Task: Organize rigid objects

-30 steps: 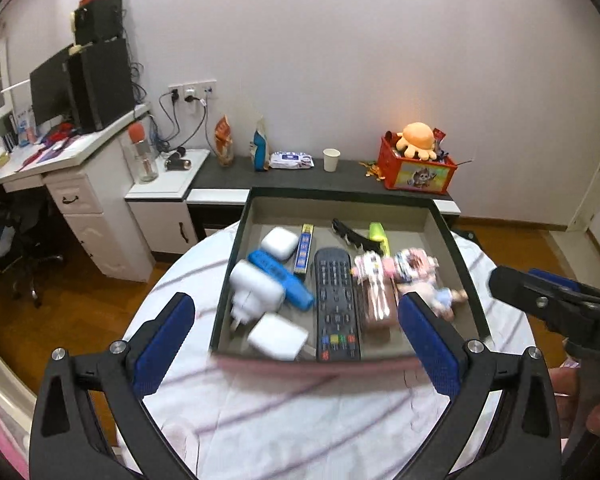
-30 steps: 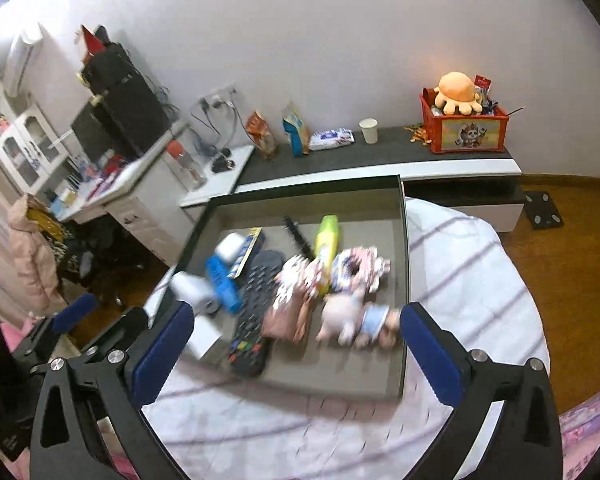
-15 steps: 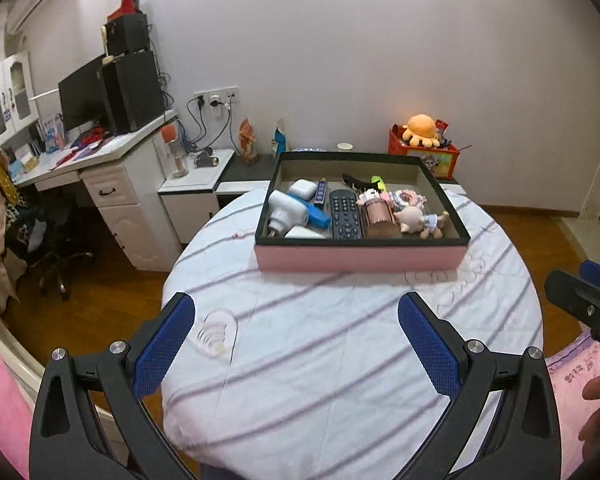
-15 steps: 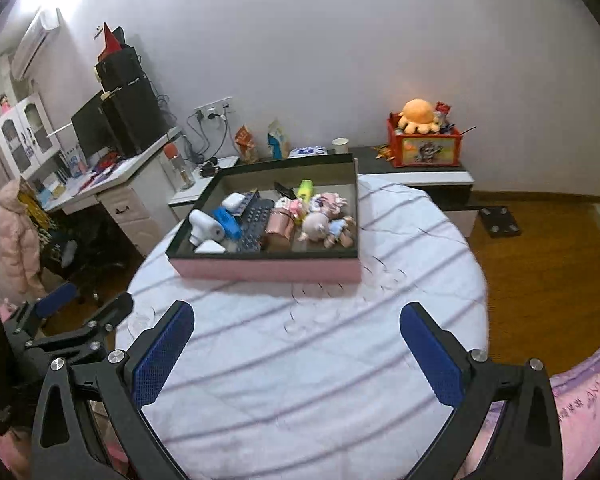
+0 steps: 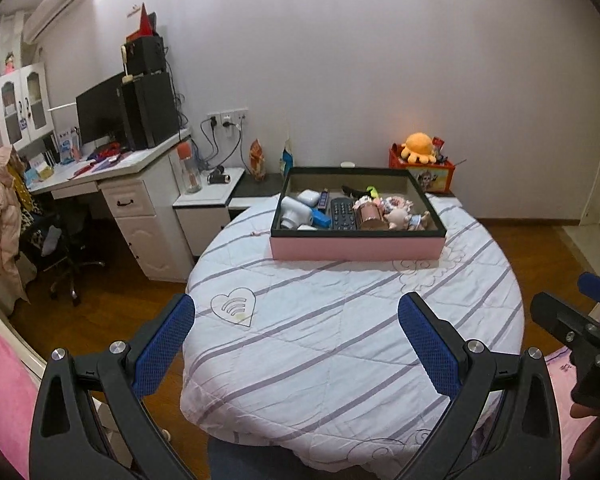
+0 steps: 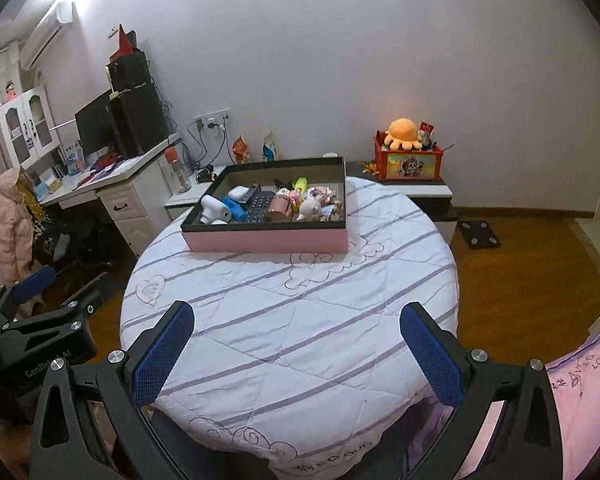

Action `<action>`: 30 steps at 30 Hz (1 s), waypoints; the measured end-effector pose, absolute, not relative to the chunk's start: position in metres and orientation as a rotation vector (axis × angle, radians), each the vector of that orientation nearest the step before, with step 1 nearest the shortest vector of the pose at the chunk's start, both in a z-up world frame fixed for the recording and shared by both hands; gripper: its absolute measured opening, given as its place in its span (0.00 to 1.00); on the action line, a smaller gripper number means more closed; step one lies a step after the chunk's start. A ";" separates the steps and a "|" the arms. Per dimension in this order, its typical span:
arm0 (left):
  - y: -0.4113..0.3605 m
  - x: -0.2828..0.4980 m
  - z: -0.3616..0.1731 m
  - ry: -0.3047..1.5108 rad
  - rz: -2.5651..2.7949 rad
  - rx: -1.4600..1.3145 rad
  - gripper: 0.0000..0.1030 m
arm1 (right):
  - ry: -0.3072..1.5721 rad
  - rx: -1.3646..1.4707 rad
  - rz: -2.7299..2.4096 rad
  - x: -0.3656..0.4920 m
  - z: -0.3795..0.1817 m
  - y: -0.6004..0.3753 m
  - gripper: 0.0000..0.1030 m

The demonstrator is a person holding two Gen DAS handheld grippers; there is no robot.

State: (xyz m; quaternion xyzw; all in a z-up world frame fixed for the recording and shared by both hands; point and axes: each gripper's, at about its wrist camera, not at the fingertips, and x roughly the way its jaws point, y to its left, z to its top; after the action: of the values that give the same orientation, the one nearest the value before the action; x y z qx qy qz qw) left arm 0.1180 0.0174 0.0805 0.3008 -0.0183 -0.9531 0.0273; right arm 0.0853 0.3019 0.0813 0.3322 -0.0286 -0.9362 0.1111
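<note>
A pink box with a dark rim [image 5: 358, 247] [image 6: 265, 241] sits at the far side of a round table under a white striped cloth [image 5: 340, 320] [image 6: 292, 304]. In it lie a black remote [image 5: 343, 212], a white device [image 5: 294, 211], a blue item [image 5: 320, 218], a rose-coloured cup [image 5: 370, 218] and small dolls [image 5: 404, 216]. My left gripper [image 5: 296, 344] is open and empty, well back from the box over the near side of the table. My right gripper [image 6: 296, 346] is open and empty too, also far from the box.
A white desk with monitor and speakers [image 5: 112, 152] stands at the left. A low dark shelf behind the table carries a red toy box with an orange plush [image 5: 420, 164]. An office chair [image 5: 60, 248] stands on the wooden floor [image 6: 520, 264]. Pink bedding [image 6: 572, 392] lies at the near right.
Both grippers have pulled far back from the box, which now looks small at the table's far side. Both stay open and empty.
</note>
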 end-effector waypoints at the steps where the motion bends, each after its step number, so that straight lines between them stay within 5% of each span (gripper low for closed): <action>1: 0.018 0.121 0.083 -0.054 -2.945 0.923 1.00 | -0.078 0.967 -2.751 0.088 0.084 0.301 1.00; 30: 0.009 0.134 0.096 -0.029 -2.943 0.897 1.00 | -0.060 0.959 -2.738 0.099 0.090 0.293 1.00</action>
State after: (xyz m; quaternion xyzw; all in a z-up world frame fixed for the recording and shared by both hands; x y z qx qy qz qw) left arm 0.1336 0.0092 0.0960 0.2914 -0.0095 -0.9560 0.0322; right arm 0.0990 0.2930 0.0897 0.3280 -0.0206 -0.9368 0.1197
